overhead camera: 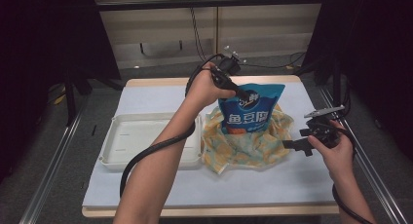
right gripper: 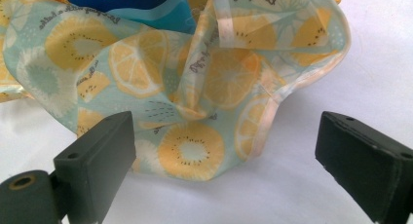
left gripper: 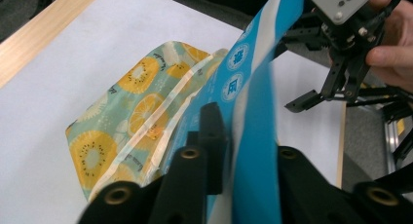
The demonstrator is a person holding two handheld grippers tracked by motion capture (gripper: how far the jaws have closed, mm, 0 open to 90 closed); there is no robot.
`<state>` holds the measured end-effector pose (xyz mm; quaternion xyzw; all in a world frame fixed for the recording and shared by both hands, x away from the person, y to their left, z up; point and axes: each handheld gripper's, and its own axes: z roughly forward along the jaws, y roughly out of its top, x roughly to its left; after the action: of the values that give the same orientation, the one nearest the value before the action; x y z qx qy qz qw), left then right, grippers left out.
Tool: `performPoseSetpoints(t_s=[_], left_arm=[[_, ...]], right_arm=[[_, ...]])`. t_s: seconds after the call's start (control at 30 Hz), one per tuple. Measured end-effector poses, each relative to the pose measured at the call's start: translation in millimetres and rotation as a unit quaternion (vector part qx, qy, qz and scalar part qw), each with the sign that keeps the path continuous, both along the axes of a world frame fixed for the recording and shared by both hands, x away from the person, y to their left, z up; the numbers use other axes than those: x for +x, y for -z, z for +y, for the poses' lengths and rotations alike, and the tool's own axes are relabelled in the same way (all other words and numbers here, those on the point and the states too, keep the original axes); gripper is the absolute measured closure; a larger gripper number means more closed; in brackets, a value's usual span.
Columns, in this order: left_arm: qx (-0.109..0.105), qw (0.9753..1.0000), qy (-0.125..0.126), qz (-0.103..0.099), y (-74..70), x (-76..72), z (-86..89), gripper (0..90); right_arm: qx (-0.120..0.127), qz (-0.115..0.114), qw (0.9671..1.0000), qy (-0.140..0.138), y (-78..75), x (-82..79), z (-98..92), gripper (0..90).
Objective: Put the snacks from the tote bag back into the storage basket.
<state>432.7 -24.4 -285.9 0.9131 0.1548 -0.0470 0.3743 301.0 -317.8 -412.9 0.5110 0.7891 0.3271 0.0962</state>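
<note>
Jaws: my left gripper (overhead camera: 242,93) is clamped on the top edge of the blue snack bag (overhead camera: 251,109); my right gripper (right gripper: 224,160) stands wide apart, holding nothing

Bag: blue with white characters, upright, its lower part down in the crumpled fruit-print pouch (overhead camera: 246,143) on the white table cover (overhead camera: 195,185)

Left gripper view: bag edge (left gripper: 253,136) runs between my jaws

Right gripper view: pouch (right gripper: 195,87) just beyond my jaws, kiwi and orange slices printed on it

Hands: left hand (overhead camera: 207,90) reaches forward over the white tray (overhead camera: 146,141); right hand (overhead camera: 336,148) sits low beside the pouch
</note>
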Motion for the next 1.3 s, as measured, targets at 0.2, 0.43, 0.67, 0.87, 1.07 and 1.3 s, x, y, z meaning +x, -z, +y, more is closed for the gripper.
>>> performPoseSetpoints(t_s=[0.2, 0.43, 0.67, 0.87, 1.07, 1.3], left_arm=[[0.01, 1.0, 0.001, -0.002, -1.5, -1.0, -3.3, 90.0], [0.006, 0.9999, 0.012, -0.008, -5.9, -3.2, -7.4, 90.0], [-0.006, 0.9997, 0.02, -0.011, -21.4, -7.3, -10.6, 90.0], [-0.019, 0.9995, 0.023, -0.011, -39.8, -9.9, -9.5, 90.0], [-0.03, 0.9992, 0.028, -0.004, -62.3, -13.9, -7.6, 90.0], [-0.036, 0.9991, 0.024, -0.005, -84.6, -17.0, -2.7, 90.0]], right_arm=[[0.002, 0.001, 1.0, -0.003, 1.0, 0.0, -0.1, 7.0], [0.002, -0.002, 1.0, 0.001, 0.7, 0.0, -2.1, 7.0], [0.004, 0.0, 1.0, 0.0, 1.1, -0.4, -2.5, 7.0], [0.007, -0.001, 1.0, -0.005, 1.1, -0.2, -0.6, 7.0], [0.006, -0.003, 1.0, -0.004, -0.3, -0.7, -0.2, 6.9], [0.006, -0.001, 1.0, -0.006, -0.1, -1.0, 1.8, 6.9]])
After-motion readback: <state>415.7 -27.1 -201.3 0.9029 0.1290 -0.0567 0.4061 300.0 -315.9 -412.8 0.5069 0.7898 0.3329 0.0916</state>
